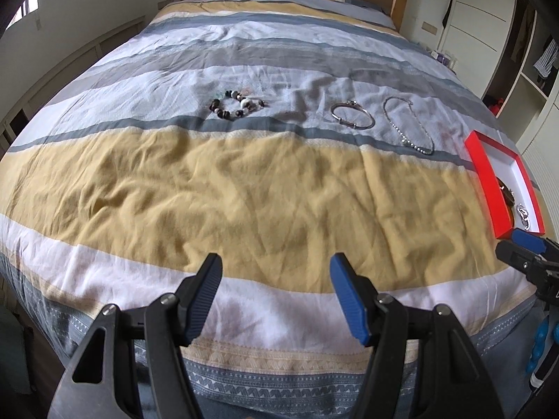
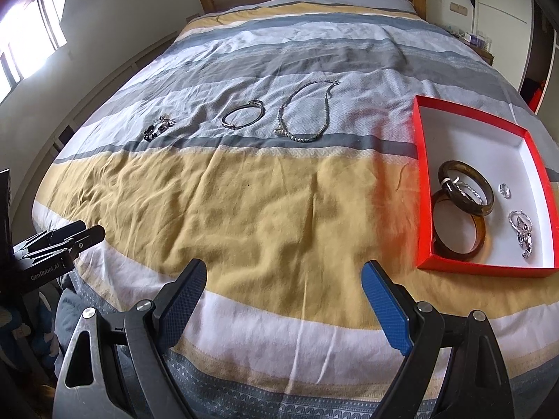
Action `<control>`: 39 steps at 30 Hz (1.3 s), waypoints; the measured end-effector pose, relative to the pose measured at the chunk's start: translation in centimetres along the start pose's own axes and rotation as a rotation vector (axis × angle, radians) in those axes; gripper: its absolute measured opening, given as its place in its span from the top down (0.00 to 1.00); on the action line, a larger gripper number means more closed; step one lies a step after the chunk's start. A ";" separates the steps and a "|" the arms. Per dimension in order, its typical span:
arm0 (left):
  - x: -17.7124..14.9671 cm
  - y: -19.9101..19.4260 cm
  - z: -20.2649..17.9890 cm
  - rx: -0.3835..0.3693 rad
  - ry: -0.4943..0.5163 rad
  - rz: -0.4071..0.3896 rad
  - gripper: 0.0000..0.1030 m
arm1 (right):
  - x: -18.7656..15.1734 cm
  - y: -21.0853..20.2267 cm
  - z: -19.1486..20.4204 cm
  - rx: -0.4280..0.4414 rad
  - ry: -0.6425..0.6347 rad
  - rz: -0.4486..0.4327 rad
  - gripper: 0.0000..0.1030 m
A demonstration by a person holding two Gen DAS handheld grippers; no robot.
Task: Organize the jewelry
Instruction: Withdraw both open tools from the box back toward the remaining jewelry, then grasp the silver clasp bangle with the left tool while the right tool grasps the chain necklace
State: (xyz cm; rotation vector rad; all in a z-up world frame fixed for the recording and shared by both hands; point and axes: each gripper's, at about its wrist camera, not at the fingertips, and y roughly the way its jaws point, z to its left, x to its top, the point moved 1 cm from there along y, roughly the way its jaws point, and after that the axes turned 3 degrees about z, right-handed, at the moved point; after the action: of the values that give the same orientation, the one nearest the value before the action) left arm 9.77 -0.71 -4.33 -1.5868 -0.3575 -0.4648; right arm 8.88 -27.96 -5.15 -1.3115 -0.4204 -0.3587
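Right wrist: both claws [image 2: 283,293] [image 1: 276,291] spread, empty; necklace [image 2: 307,113] beside red box [image 2: 424,188].

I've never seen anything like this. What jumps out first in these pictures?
The bright red box at the bed's right edge, holding two brown bangles and small silver pieces. Further up the striped bedspread, a beaded bracelet, silver bangle and necklace lie in a row. Two open grippers hover in front.
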 end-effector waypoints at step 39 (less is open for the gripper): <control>15.6 11.6 -4.4 -0.187 0.020 0.074 0.40 | 14.5 10.5 -1.7 0.048 -0.050 -0.016 0.14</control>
State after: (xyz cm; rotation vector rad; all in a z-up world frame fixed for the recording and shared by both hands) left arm 28.65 -6.74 -6.39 -1.7697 -0.2447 -0.4674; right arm 26.74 -27.56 -7.26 -1.2731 -0.4790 -0.3277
